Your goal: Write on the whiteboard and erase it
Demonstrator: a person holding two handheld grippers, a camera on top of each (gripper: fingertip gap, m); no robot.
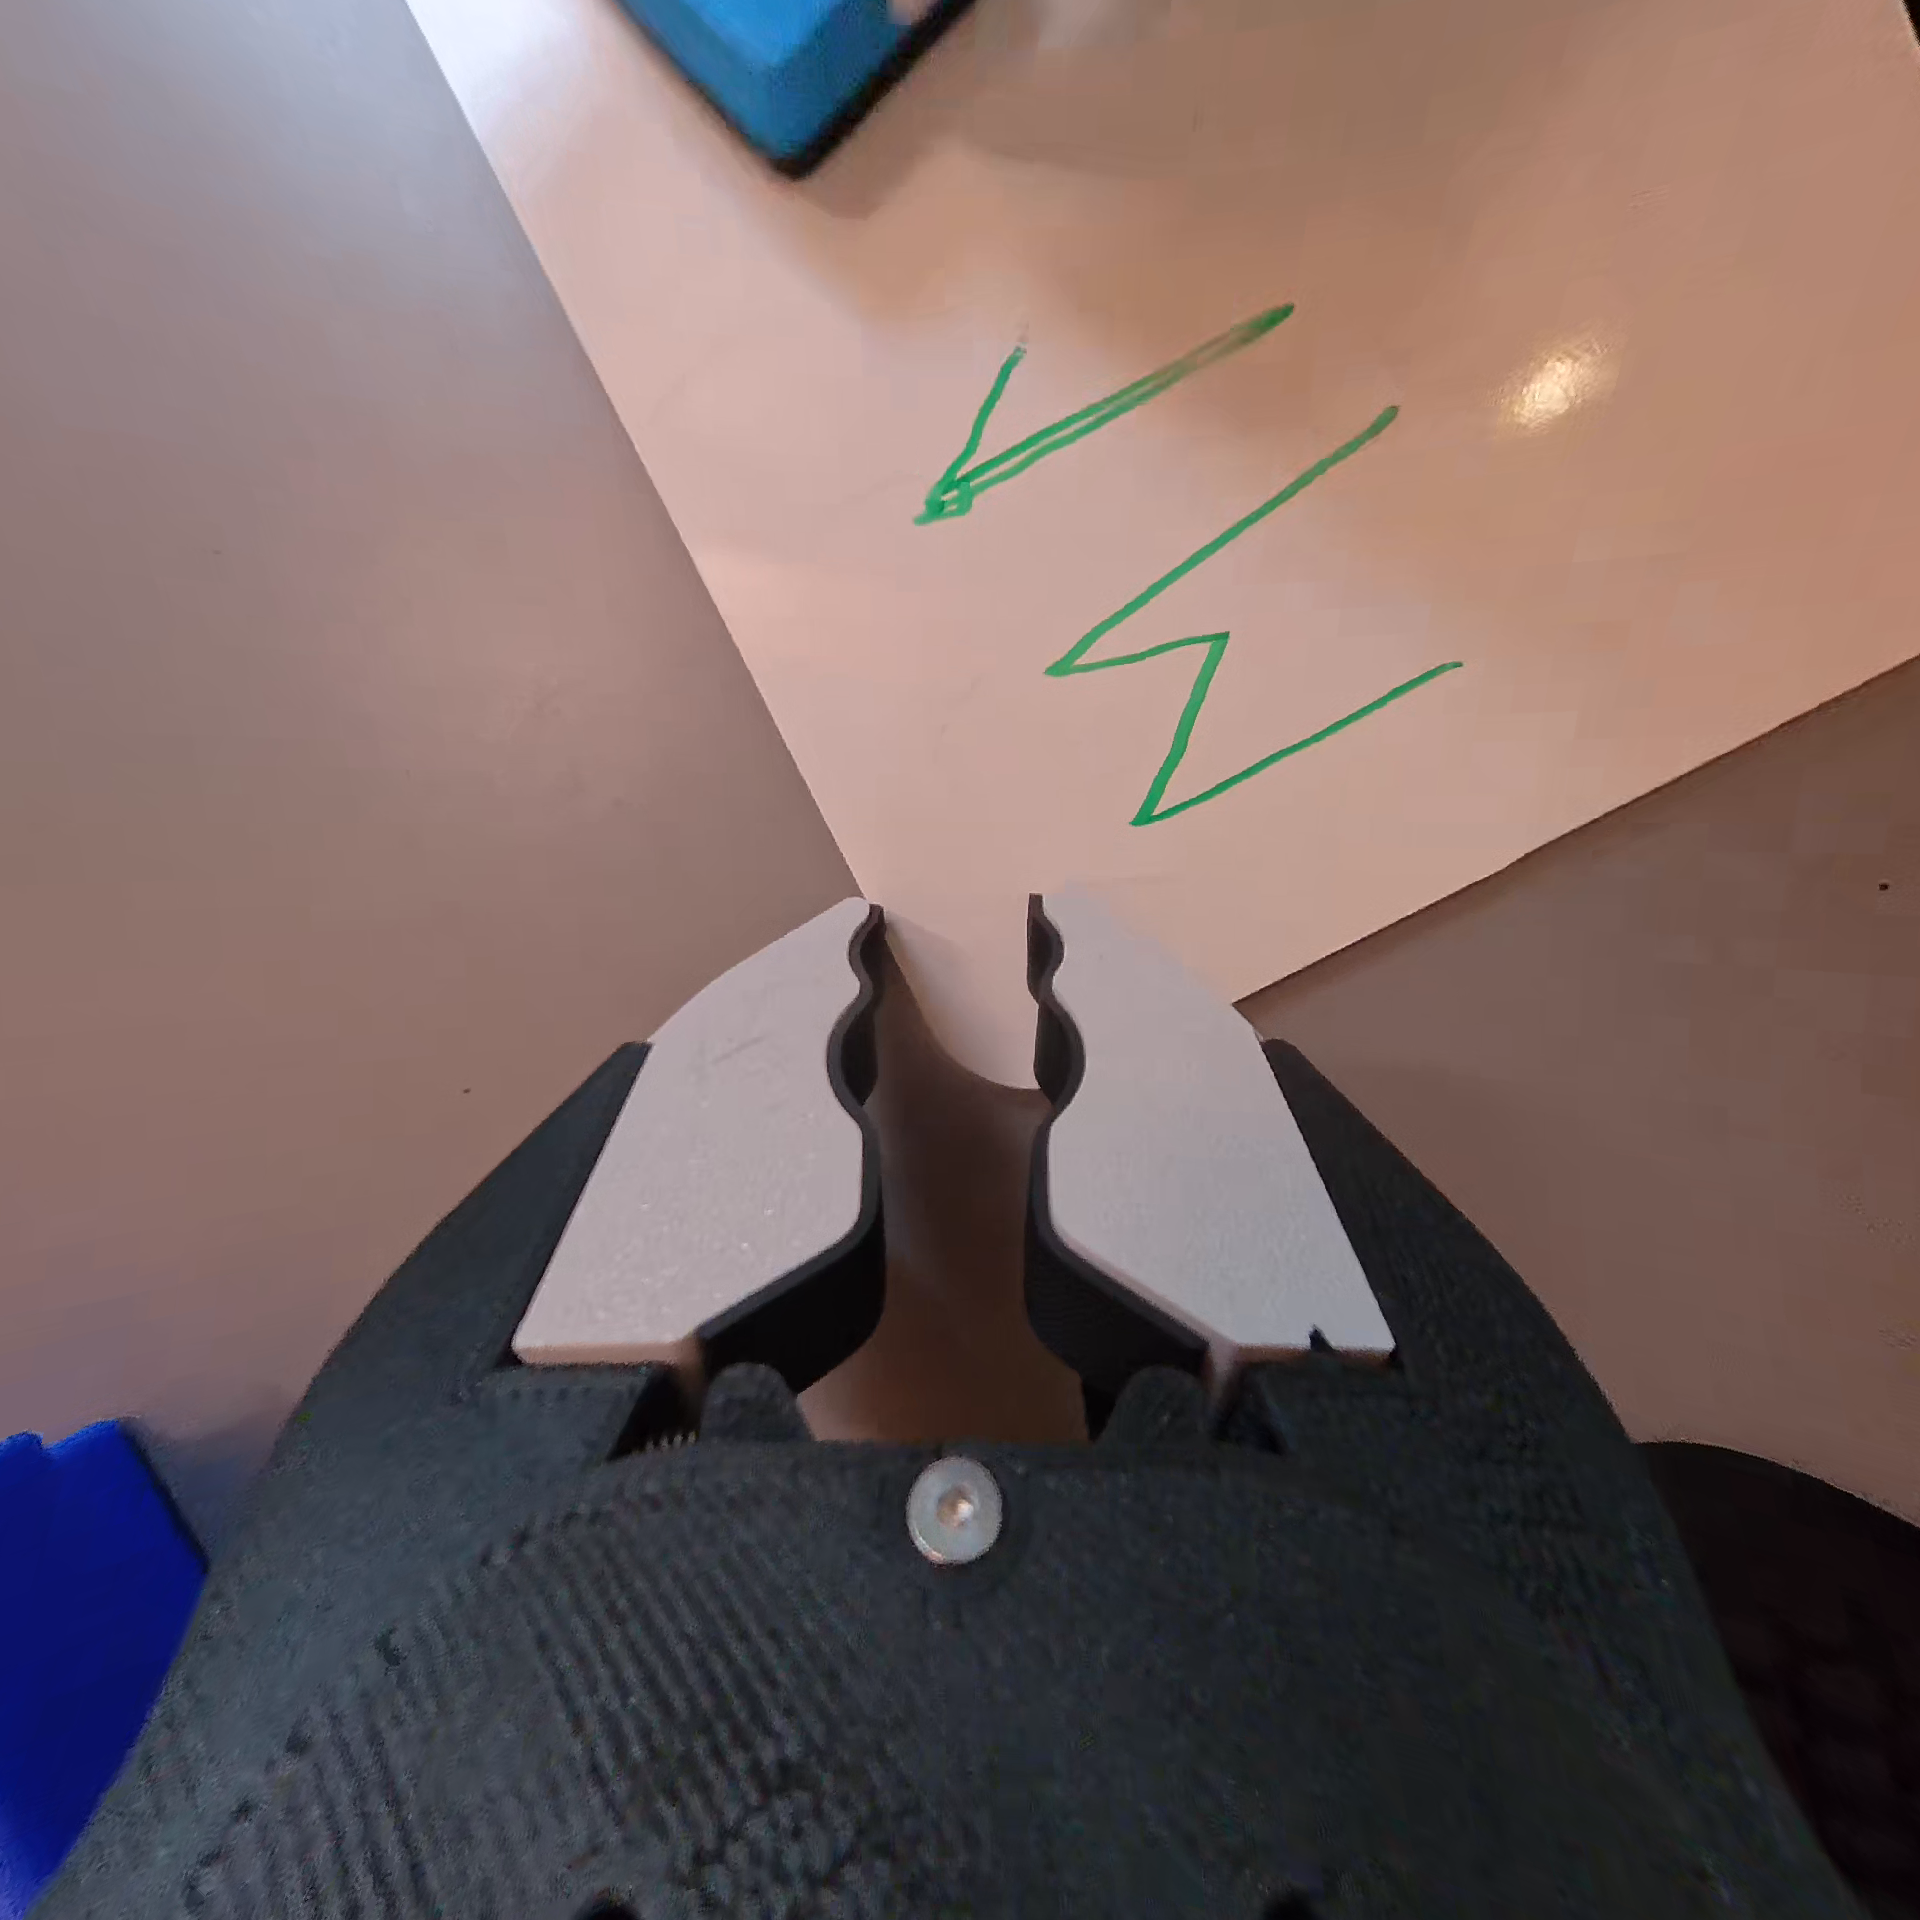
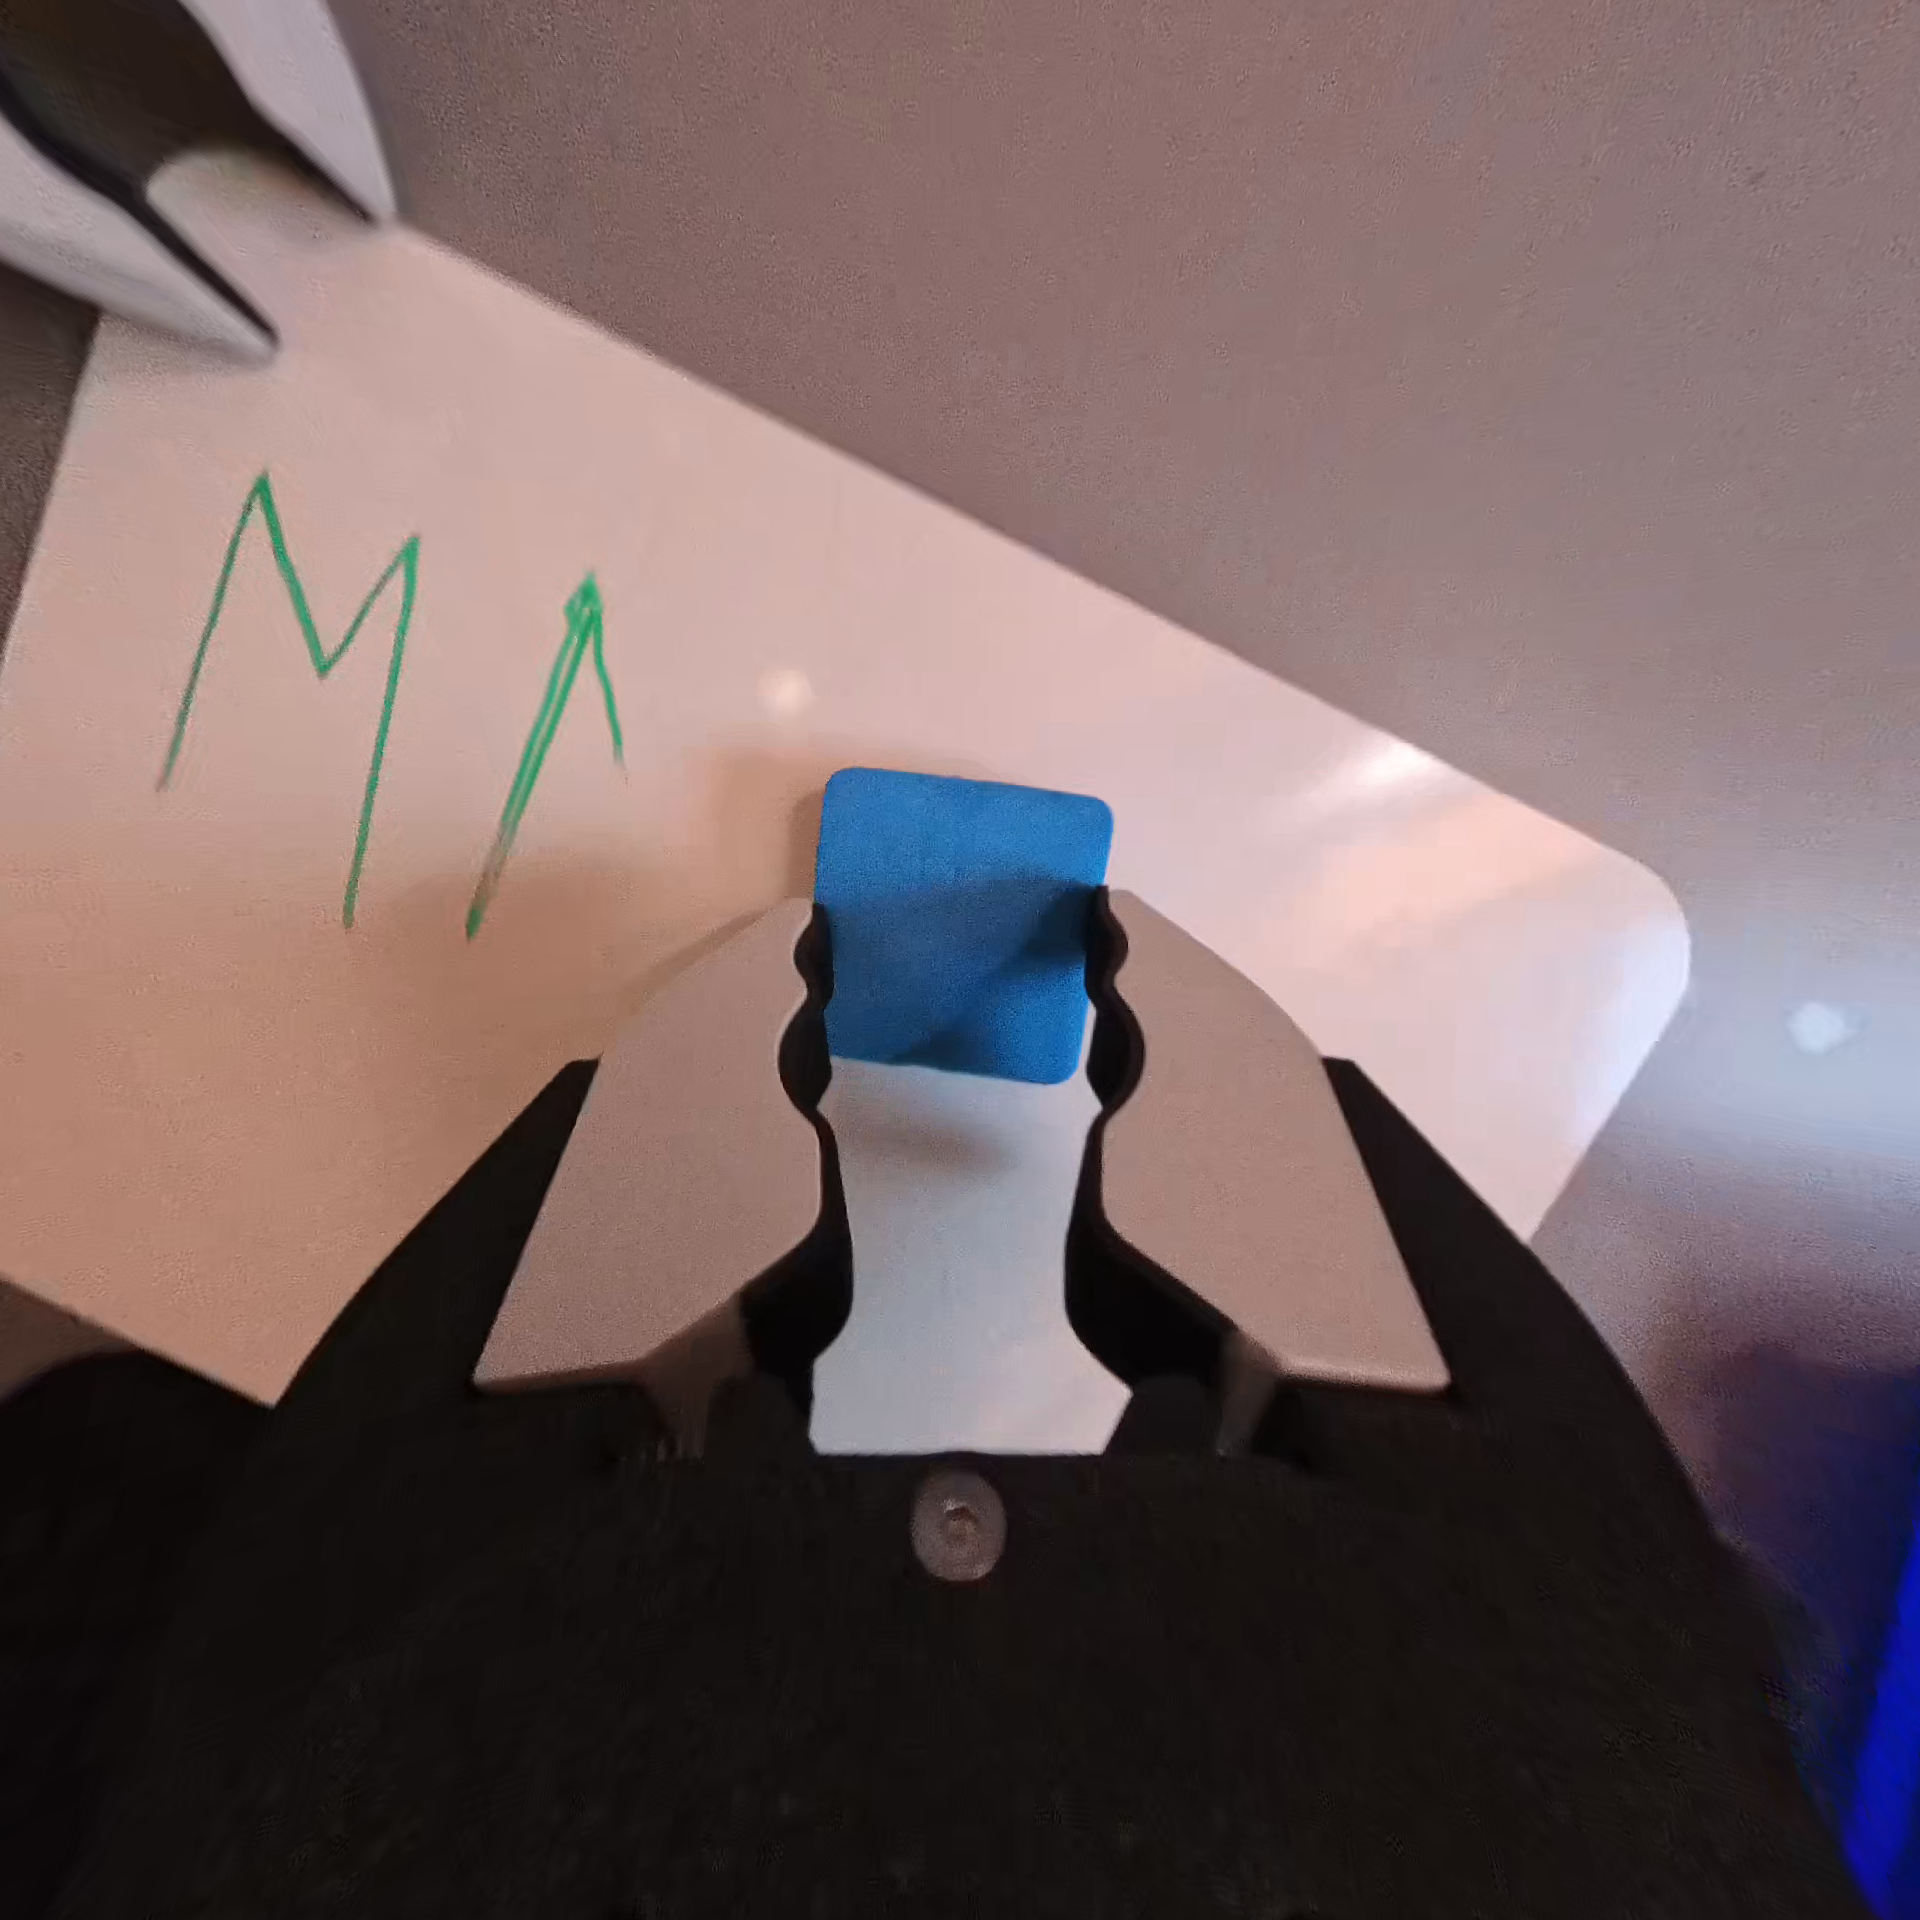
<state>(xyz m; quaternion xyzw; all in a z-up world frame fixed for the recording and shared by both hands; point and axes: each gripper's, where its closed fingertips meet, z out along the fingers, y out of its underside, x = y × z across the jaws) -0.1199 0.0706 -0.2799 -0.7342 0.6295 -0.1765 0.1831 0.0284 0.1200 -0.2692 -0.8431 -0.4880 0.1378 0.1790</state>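
In the right wrist view, the right gripper (image 2: 961,914) is clamped on a small blue foam eraser block (image 2: 961,904) at the centre of the frame, its fingertips pressing the block's two side faces. The block sits against the glossy white whiteboard sheet (image 2: 1351,914), just right of the green marker strokes (image 2: 384,686) at the left. It looks light and soft, likely to squash and twist if squeezed unevenly, so a hold low on its flat sides seems best. The left gripper (image 1: 951,914) stands apart and empty over the sheet's near corner, lower centre, above the grey surface (image 1: 260,623).
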